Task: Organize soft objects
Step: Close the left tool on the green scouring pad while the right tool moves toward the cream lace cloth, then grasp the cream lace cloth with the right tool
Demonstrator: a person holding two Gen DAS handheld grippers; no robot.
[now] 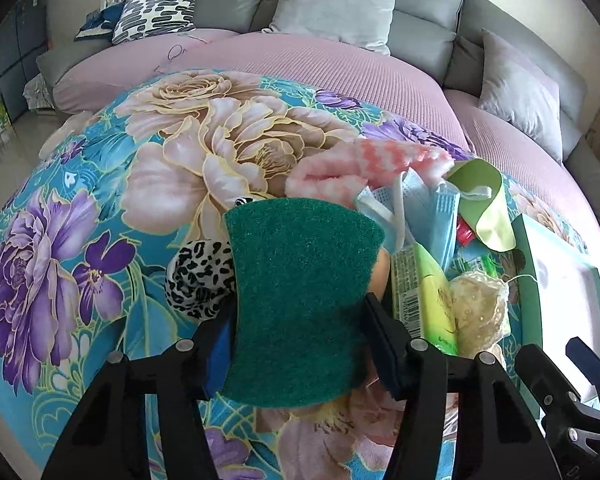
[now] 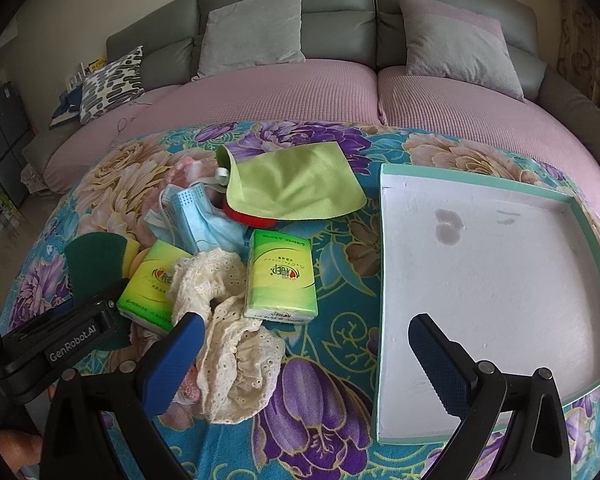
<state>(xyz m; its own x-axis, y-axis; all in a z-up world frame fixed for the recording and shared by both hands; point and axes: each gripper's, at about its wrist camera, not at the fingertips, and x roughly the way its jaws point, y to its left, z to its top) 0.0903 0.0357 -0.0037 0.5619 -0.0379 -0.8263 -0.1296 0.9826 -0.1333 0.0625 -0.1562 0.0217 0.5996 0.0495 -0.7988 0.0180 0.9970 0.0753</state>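
Now, left claw (image 1: 300, 344): clamped on the green sponge (image 1: 300, 300), one pad on each narrow side, sponge upright between them.
Right claw (image 2: 304, 340): apart, nothing between the pads, hanging over the cloth edge beside the tray.
Sponge place: at the left end of the pile, above the floral table (image 2: 340, 420) cover, next to a leopard-print cloth (image 1: 198, 280).
Pile: two tissue packs (image 2: 282, 276), cream lace (image 2: 228, 344) touching both, blue masks (image 2: 196, 220) behind, a lime cloth (image 2: 296, 184) over something red, pink fluffy fabric (image 1: 364, 164) at the back.
Tray (image 2: 596, 240): white inside, green rim, right of the pile, apart from it.
Background: grey sofa (image 2: 340, 4) with cushions.
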